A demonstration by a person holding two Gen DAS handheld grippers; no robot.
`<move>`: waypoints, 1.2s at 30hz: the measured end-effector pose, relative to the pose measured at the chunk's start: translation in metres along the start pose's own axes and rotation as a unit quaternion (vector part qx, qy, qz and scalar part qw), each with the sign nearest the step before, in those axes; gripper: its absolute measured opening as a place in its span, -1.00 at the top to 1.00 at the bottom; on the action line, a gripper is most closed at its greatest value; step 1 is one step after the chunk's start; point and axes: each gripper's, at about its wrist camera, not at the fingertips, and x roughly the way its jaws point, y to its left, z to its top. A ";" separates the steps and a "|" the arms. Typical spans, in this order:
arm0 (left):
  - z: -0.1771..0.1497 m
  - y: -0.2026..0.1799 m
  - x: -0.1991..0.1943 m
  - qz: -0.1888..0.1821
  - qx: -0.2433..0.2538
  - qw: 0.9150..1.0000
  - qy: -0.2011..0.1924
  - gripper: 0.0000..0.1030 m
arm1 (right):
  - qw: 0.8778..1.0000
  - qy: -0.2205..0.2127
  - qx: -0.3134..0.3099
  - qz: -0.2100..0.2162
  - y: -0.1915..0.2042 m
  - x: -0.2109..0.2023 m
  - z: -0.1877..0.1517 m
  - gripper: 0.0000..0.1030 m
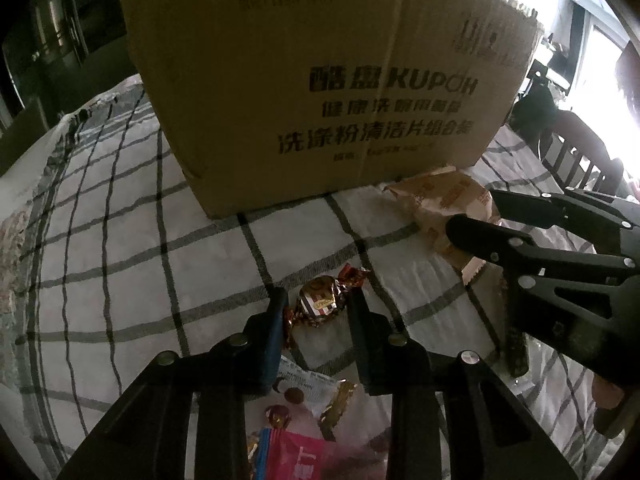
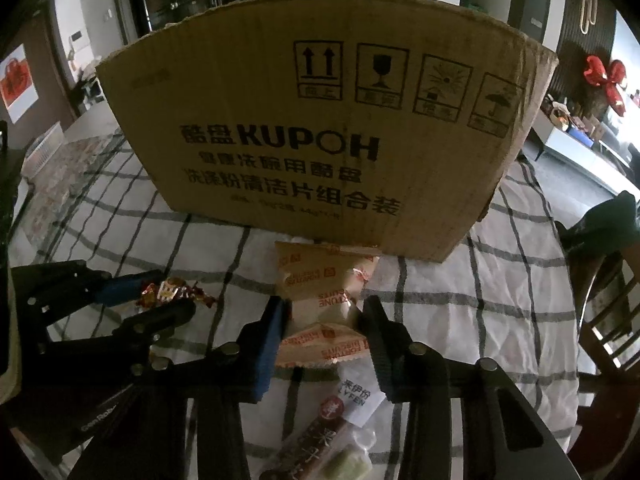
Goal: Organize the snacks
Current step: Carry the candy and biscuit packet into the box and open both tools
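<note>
L claw (image 1: 316, 308) pinching the gold-wrapped candy (image 1: 320, 300) btwn its pads, on the checked cloth (image 1: 120, 240). R claw (image 2: 326, 320) squeezing a tan biscuit pack (image 2: 324, 344) – more tan packs (image 2: 320, 272) just ahead of it. Cardboard box (image 2: 320, 140) beyond both claws; other snack packets (image 1: 304, 452) lie under the L claw – near its base.

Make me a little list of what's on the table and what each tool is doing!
Box: big cardboard box standing on the checked tablecloth
Left tool: fingers on either side of a gold-wrapped candy
Right tool: fingers on either side of tan snack packets
Grip: can't tell if either is squeezing yet
Nearby: pink packet, dark snack bar
</note>
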 end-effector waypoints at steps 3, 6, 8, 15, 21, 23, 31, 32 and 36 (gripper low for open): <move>0.000 -0.001 -0.008 0.000 -0.001 1.000 -0.011 0.42 | 1.000 -0.006 0.004 0.003 0.000 -0.004 0.000 0.22; 0.001 -0.001 -0.017 -0.004 -0.006 1.000 -0.019 0.42 | 1.000 -0.016 0.003 0.002 0.000 -0.011 0.000 0.22; 0.001 -0.001 -0.023 -0.005 -0.009 1.000 -0.025 0.42 | 1.000 -0.020 0.004 0.006 0.000 -0.017 -0.001 0.23; 0.001 -0.005 -0.044 -0.003 -0.013 0.999 -0.048 0.42 | 0.999 -0.037 0.009 0.010 0.002 -0.037 -0.003 0.23; 0.001 -0.007 -0.063 0.002 -0.012 0.998 -0.067 0.42 | 0.999 -0.049 0.012 0.013 0.003 -0.051 -0.004 0.23; 0.001 -0.009 -0.069 0.002 -0.011 0.997 -0.073 0.42 | 0.998 -0.057 0.011 0.014 0.004 -0.058 -0.005 0.23; 0.005 -0.014 -0.094 0.001 -0.012 0.995 -0.100 0.42 | 0.996 -0.082 0.016 0.021 0.003 -0.082 -0.003 0.23; 0.005 -0.014 -0.098 0.001 -0.012 0.995 -0.104 0.42 | 0.996 -0.085 0.016 0.021 0.003 -0.084 -0.002 0.23; 0.010 -0.016 -0.109 0.001 -0.011 0.993 -0.117 0.42 | 0.995 -0.099 0.018 0.022 0.002 -0.096 0.001 0.23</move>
